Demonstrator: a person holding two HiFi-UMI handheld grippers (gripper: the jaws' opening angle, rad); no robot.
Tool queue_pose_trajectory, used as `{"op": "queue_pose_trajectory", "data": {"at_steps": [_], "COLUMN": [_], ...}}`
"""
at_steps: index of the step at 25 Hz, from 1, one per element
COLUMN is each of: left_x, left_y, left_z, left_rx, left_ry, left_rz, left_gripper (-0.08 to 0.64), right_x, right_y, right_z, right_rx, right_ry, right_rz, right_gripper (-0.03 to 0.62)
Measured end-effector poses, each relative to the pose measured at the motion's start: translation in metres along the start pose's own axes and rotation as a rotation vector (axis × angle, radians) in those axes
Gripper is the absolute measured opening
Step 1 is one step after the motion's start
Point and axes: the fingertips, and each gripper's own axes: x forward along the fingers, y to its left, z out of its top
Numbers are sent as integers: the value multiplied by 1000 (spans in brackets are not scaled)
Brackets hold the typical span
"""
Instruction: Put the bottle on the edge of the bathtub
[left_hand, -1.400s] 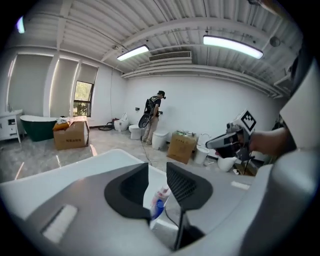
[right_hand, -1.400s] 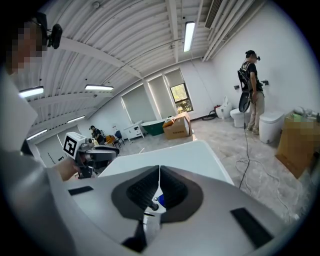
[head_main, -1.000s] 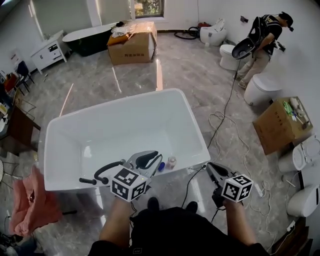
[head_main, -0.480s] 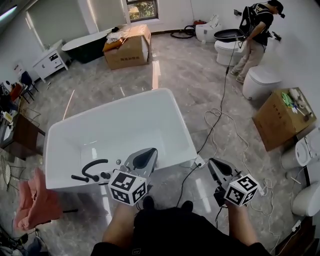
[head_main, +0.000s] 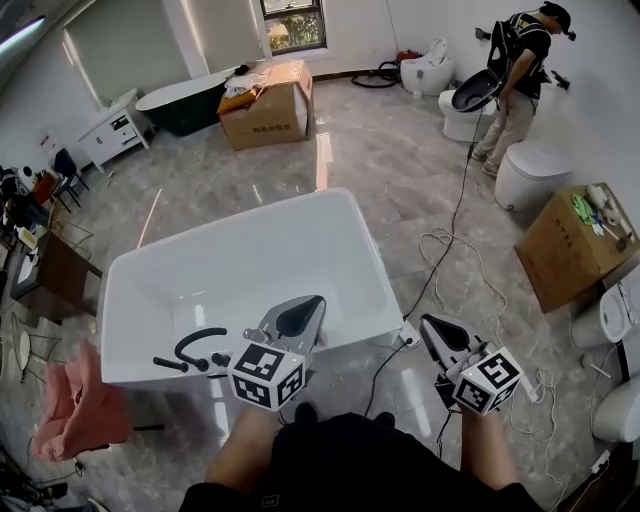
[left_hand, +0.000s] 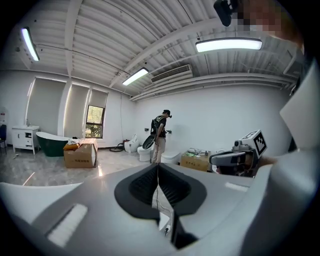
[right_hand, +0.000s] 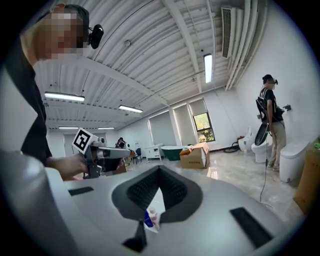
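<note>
The white bathtub (head_main: 250, 225) fills the middle of the head view. A small pale bottle (right_hand: 152, 218) stands beside a blue item (right_hand: 146, 218) on a white surface; I see them only through the gap under the right gripper's jaws. In the head view the left gripper covers that spot. My left gripper (head_main: 312, 304) hangs over the tub's near rim, jaws shut with nothing between them (left_hand: 158, 168). My right gripper (head_main: 430, 324) is off the tub's right corner, above the floor, its jaws shut and empty (right_hand: 159, 170).
A black faucet handle (head_main: 195, 348) sits on the near rim. Cables (head_main: 450, 250) trail across the floor to the right. A cardboard box (head_main: 575, 245) and toilets (head_main: 535, 170) line the right wall, where a person (head_main: 520, 70) stands. A pink cloth (head_main: 80, 410) is at left.
Both grippers have pulled back toward me and risen. The bottle seen on the near rim a second ago is now hidden behind the left gripper in the head view.
</note>
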Motion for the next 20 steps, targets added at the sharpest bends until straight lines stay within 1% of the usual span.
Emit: {"op": "queue_pose_trajectory", "data": {"at_steps": [6,20], "left_x": [-10,-37], "left_y": [21,59], "left_z": [7,-3], "left_rx": [26,1], "left_ry": [-8,-19], "left_rz": [6,43], "left_gripper": [14,14], "right_x": [24,50], "right_y": [15,37], "right_z": [5,-2], "right_rx": [-7,2], "right_ry": [-16,-11], "right_rz": [9,11], "right_gripper": [11,11]}}
